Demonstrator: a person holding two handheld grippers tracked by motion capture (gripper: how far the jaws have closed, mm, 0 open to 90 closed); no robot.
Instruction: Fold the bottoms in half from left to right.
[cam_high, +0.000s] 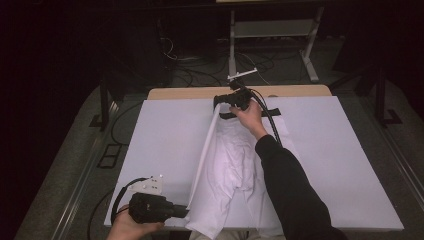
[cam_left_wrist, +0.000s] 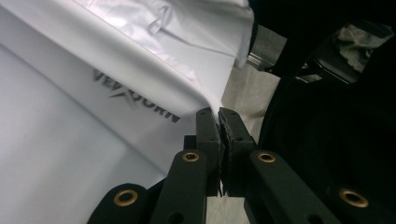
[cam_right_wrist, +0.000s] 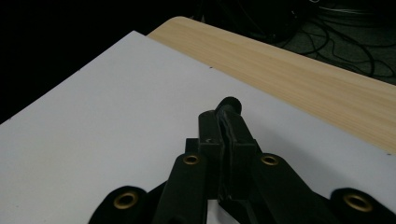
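Observation:
A white shirt (cam_high: 227, 165) lies crumpled along the middle of the white-covered table (cam_high: 340, 165). Its left edge is pulled taut into a straight fold between the two grippers. At the near edge my left gripper (cam_high: 186, 212) is shut on the shirt's near end. In the left gripper view the jaws (cam_left_wrist: 218, 115) pinch white cloth (cam_left_wrist: 140, 60) that carries dark lettering. At the far end my right gripper (cam_high: 219, 103) points left and holds the shirt's top, with a black strip (cam_high: 272, 112) lying beside it. The right gripper's fingertips (cam_right_wrist: 225, 111) are shut on a small dark bit of cloth.
A wooden tabletop (cam_high: 190, 93) shows past the white cover's far edge. Cables and a metal stand (cam_high: 270, 35) are on the dark floor behind. A black sleeve (cam_high: 287, 185) crosses the table's near right half.

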